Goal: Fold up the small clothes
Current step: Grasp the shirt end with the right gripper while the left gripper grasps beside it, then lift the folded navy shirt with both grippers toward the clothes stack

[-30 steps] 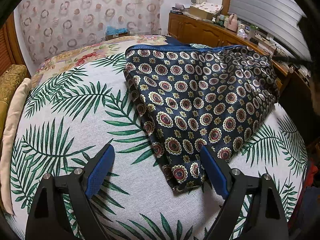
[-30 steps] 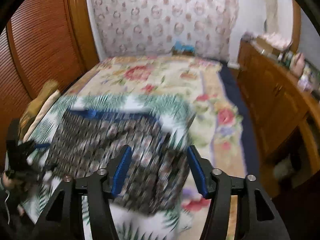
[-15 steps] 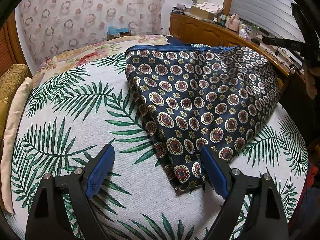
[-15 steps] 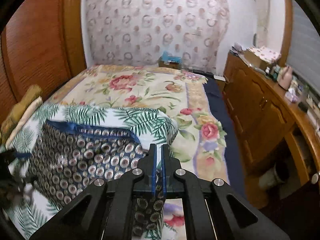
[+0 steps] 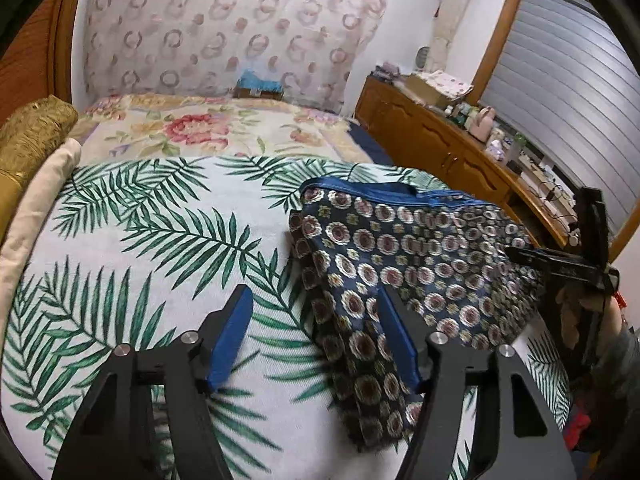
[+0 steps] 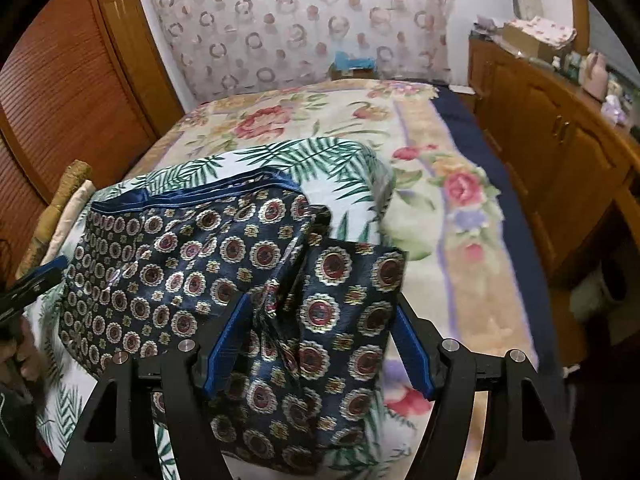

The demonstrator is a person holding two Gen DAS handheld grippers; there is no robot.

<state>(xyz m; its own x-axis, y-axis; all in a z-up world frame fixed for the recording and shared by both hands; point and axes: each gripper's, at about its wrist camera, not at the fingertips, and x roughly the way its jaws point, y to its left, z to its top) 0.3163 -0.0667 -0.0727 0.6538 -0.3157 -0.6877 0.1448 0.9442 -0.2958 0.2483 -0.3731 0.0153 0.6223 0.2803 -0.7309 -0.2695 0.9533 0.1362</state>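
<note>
Two hand-held grippers, left [image 5: 314,336] closing, right [image 6: 320,340] opening astride patterned garment [image 6: 224,264], palm-print cloth [image 5: 152,240] beneath

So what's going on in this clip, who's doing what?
A person is folding a small dark-blue patterned garment on a palm-leaf cloth spread over a bed. The right hand-held gripper sits over a bunched corner of the garment with its jaws opening, the fabric lying between them but not pinched. The left hand-held gripper is near the opposite edge, jaws closing, with the edge of the fabric by its right finger and nothing gripped yet.
</note>
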